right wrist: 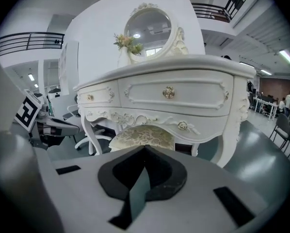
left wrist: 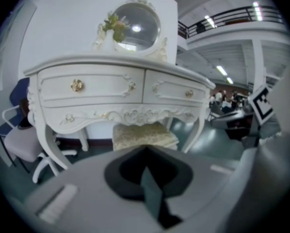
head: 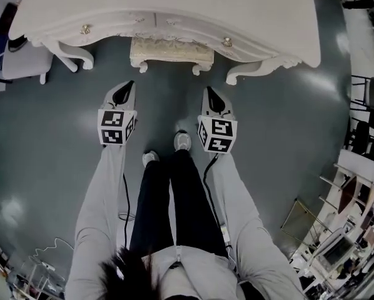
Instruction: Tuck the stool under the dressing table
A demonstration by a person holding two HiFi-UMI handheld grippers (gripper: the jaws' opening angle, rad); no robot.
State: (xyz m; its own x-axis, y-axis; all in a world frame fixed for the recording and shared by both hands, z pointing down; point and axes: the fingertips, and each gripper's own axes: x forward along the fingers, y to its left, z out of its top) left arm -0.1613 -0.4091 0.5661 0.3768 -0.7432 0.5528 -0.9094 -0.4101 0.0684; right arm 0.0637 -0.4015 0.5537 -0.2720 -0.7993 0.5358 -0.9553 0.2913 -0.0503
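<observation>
Head view: stool sits under dressing table, long axis crosswise, dead ahead, equally near my left gripper and right gripper. Left gripper view: jaws pressed together, empty, stool beyond. Right gripper view: same, nothing pinched

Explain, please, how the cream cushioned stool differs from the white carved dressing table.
The cream cushioned stool is small and low; the white carved dressing table is wide and stands over it. The stool's top is patterned fabric; the table's is smooth, carrying a round mirror. Both are pale with carved ornament.
</observation>
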